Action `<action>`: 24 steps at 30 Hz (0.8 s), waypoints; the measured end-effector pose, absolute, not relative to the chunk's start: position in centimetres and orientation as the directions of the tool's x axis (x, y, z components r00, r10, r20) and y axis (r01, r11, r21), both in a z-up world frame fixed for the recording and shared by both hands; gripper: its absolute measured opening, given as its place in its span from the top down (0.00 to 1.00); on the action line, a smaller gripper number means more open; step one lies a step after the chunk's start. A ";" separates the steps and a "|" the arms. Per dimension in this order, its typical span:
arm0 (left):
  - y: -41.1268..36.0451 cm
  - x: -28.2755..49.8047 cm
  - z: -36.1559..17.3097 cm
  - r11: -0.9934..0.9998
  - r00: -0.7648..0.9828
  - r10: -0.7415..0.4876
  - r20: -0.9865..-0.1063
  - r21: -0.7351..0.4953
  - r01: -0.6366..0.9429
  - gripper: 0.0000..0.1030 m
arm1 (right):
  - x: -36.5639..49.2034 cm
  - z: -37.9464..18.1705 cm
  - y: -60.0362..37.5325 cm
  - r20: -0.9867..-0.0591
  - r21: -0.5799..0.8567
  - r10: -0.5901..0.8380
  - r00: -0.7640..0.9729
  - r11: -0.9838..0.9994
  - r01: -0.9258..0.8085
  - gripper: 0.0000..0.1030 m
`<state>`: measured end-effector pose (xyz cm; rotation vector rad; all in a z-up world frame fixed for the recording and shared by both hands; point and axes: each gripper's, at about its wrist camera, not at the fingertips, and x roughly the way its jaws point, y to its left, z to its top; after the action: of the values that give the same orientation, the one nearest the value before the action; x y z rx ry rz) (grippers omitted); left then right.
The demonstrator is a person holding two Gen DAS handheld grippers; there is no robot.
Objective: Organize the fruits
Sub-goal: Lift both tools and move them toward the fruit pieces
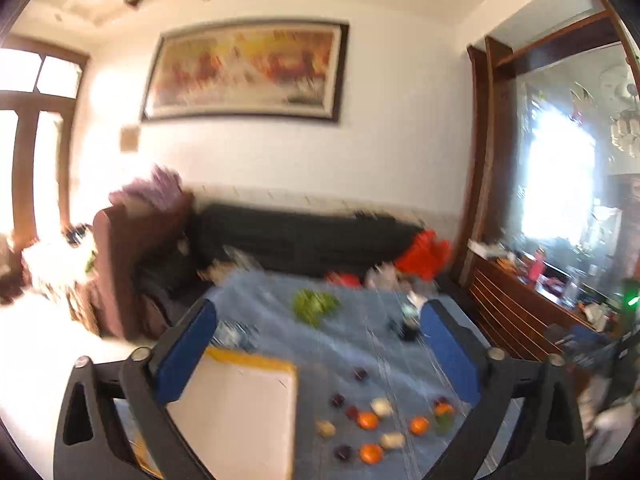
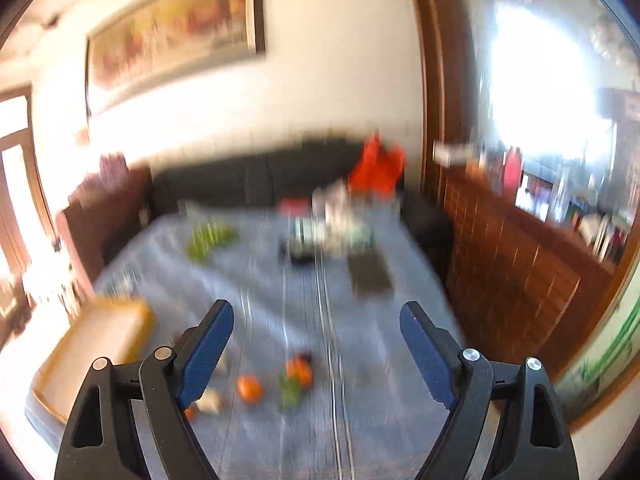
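Both views are motion-blurred. Several small fruits lie loose on a blue tablecloth (image 1: 360, 344): oranges (image 1: 368, 420), dark plums (image 1: 338, 400) and pale pieces (image 1: 382, 406). A white tray with a yellow rim (image 1: 240, 412) sits at the near left. My left gripper (image 1: 318, 316) is open and empty, held above the table. My right gripper (image 2: 316, 320) is open and empty too, above the cloth (image 2: 360, 360); oranges (image 2: 249, 389) and the tray (image 2: 92, 352) lie below and left of it. A green bunch of grapes (image 1: 314, 305) lies farther back, also in the right view (image 2: 208, 238).
Clutter stands at the table's far end: a dark flat item (image 2: 370, 274), small boxes and bottles (image 2: 332, 228). A dark sofa (image 1: 304, 236) with a red bag (image 1: 424, 254) is behind. A brown armchair (image 1: 132, 264) is at left, a wooden cabinet (image 2: 512, 264) at right.
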<state>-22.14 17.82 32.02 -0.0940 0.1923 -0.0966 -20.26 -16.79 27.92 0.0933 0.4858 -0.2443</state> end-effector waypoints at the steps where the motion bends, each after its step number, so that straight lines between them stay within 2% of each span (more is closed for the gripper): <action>1: 18.7 -22.9 33.8 0.995 0.987 -0.063 -0.146 -0.089 0.050 0.00 | -20.8 29.8 -16.8 -0.444 0.040 -0.206 0.872 0.968 0.249 0.13; 4: 20.9 -23.9 37.2 0.996 0.996 0.001 -0.093 -0.091 -0.009 0.00 | -21.0 35.5 -16.7 -0.365 0.070 -0.183 0.913 0.972 0.223 0.10; 7: 21.8 -23.3 37.7 0.994 0.995 -0.033 -0.092 -0.107 0.023 0.00 | -21.1 37.6 -16.7 -0.328 0.111 -0.145 0.933 0.975 0.191 0.03; 9: 22.1 -22.0 35.9 0.987 0.986 -0.091 -0.138 -0.141 0.072 0.00 | -20.5 36.4 -16.9 -0.356 0.147 -0.094 0.930 0.977 0.155 0.03; 12: 21.5 -19.1 31.6 0.979 0.958 -0.137 -0.253 -0.181 0.093 0.00 | -17.6 30.1 -16.5 -0.484 0.188 -0.004 0.875 0.976 0.108 0.03; 13: 20.9 -17.8 29.4 0.977 0.941 -0.153 -0.303 -0.190 0.097 0.00 | -16.6 27.4 -16.4 -0.535 0.203 0.025 0.845 0.974 0.099 0.07; 16: 18.6 -14.6 22.7 0.967 0.883 -0.214 -0.419 -0.219 0.130 0.00 | -13.8 19.3 -16.4 -0.664 0.279 0.129 0.737 0.957 0.084 0.26; 17: 17.7 -13.5 20.4 0.962 0.852 -0.239 -0.466 -0.233 0.143 0.00 | -12.9 17.0 -16.4 -0.692 0.300 0.154 0.705 0.950 0.087 0.35; 19: 15.9 -11.9 16.5 0.949 0.792 -0.293 -0.536 -0.261 0.175 0.00 | -11.3 12.7 -16.5 -0.738 0.342 0.204 0.644 0.935 0.096 0.44; 20: 15.0 -11.5 14.9 0.942 0.764 -0.322 -0.559 -0.272 0.198 0.06 | -10.8 11.0 -16.4 -0.750 0.365 0.233 0.620 0.926 0.094 0.44; 21: 13.7 -11.1 13.3 0.931 0.729 -0.359 -0.584 -0.280 0.234 0.20 | -10.6 9.9 -16.2 -0.755 0.379 0.254 0.604 0.921 0.087 0.44; 23: 11.5 -10.4 10.8 0.915 0.664 -0.403 -0.630 -0.275 0.295 0.34 | -9.9 8.1 -15.2 -0.764 0.386 0.286 0.578 0.921 0.054 0.44; 24: 10.5 -9.9 9.5 0.915 0.640 -0.402 -0.655 -0.257 0.312 0.38 | -9.9 7.4 -14.7 -0.764 0.394 0.309 0.567 0.919 0.030 0.44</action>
<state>-9.93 10.46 9.47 -0.1241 0.7766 -0.4084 -9.88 -14.69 7.36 0.3868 0.9602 0.1689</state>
